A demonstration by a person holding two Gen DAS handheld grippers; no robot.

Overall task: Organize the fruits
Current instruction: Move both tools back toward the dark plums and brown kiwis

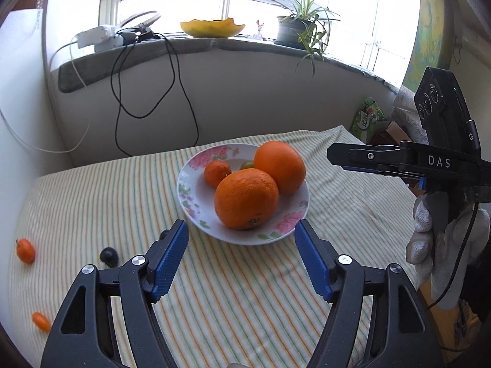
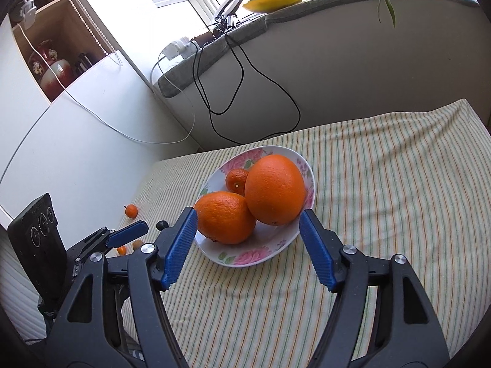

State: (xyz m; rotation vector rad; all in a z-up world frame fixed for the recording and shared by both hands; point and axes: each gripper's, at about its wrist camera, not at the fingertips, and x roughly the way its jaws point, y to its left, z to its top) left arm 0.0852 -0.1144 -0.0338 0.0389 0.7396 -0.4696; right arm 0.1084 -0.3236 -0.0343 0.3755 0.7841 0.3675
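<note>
A flowered plate (image 1: pixel 190 196) (image 2: pixel 294 239) on the striped cloth holds two big oranges (image 1: pixel 245 197) (image 2: pixel 274 188), a small mandarin (image 1: pixel 217 172) (image 2: pixel 237 181) and a green grape (image 1: pixel 247 164). My left gripper (image 1: pixel 241 230) is open and empty just in front of the plate. My right gripper (image 2: pixel 248 220) is open and empty, its fingertips on either side of the plate's near rim. Two kumquats (image 1: pixel 25 250) (image 1: pixel 41 321) and a dark grape (image 1: pixel 109 256) lie on the cloth to the left. In the right wrist view a kumquat (image 2: pixel 131 210) lies left of the plate.
The right gripper's body (image 1: pixel 408 162) shows at the right of the left view, held by a gloved hand (image 1: pixel 442 245). Cables (image 1: pixel 147 92) hang from the windowsill behind. A potted plant (image 1: pixel 302 29) and a yellow bowl (image 1: pixel 212 27) stand on the sill. A white cabinet (image 2: pixel 61 141) stands at the left.
</note>
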